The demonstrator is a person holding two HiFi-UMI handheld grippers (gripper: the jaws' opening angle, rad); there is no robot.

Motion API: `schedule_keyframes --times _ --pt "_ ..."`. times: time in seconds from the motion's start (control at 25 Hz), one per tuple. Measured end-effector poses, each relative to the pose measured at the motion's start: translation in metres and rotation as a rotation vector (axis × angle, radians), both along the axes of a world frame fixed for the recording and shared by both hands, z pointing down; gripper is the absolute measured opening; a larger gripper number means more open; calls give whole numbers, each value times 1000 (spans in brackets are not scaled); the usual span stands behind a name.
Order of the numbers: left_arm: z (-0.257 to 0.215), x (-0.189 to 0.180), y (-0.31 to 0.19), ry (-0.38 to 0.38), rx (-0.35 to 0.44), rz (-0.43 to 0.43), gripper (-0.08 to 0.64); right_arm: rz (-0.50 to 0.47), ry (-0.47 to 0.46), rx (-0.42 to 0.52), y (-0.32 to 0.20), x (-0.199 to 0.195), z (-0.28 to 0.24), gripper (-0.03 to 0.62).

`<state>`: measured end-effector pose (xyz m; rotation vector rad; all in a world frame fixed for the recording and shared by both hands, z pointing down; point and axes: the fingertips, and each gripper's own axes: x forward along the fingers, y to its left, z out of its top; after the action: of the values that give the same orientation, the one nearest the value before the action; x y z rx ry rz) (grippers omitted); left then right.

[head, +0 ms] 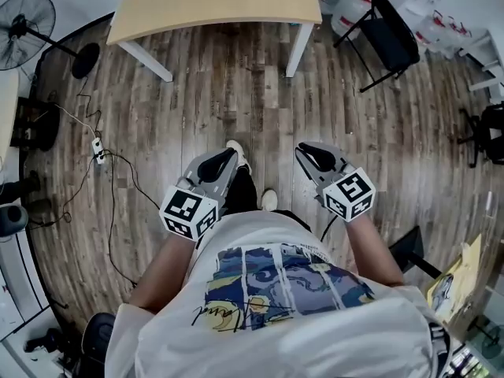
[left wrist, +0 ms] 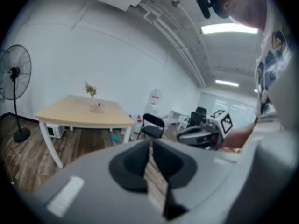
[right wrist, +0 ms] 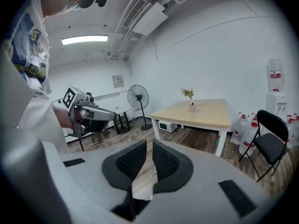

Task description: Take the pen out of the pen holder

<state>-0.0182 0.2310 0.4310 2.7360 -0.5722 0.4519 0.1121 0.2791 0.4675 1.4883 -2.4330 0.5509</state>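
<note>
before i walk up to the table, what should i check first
1. Left gripper empty: ok, jaws slightly apart, only floor shows between them.
2. Right gripper empty: ok, narrow gap, nothing in it.
3. Pen holder located: cannot tell; only a small vase of flowers shows on the table.
4. Floor ahead free: ok; the cable lies off to the left.
5. Black chair out of the way: ok, it stands to the right of the table.
</note>
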Motion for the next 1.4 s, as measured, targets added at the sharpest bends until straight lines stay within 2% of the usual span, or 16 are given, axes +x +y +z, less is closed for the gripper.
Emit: schedule_keyframes --times 0.24,0.4,0.64,0.88,1.08,1.4 --pt "-1 9 -101 58 1 -33 29 7 52 3 -96 15 -13 34" --pt "-18 20 -170 79 34 -16 28 6 100 0 -170 30 -23 35" --pt "-14 18 -252 59 36 -21 28 11 121 20 -267 42 -28 35" --pt "-8 19 -304 69 0 -136 28 -46 131 7 -347 65 -14 40" --pt "1 31 -357 36 -20 -260 26 -115 137 21 -438 100 0 44" --pt "-9 80 -430 4 -15 -433 15 -303 140 23 -567 140 17 54"
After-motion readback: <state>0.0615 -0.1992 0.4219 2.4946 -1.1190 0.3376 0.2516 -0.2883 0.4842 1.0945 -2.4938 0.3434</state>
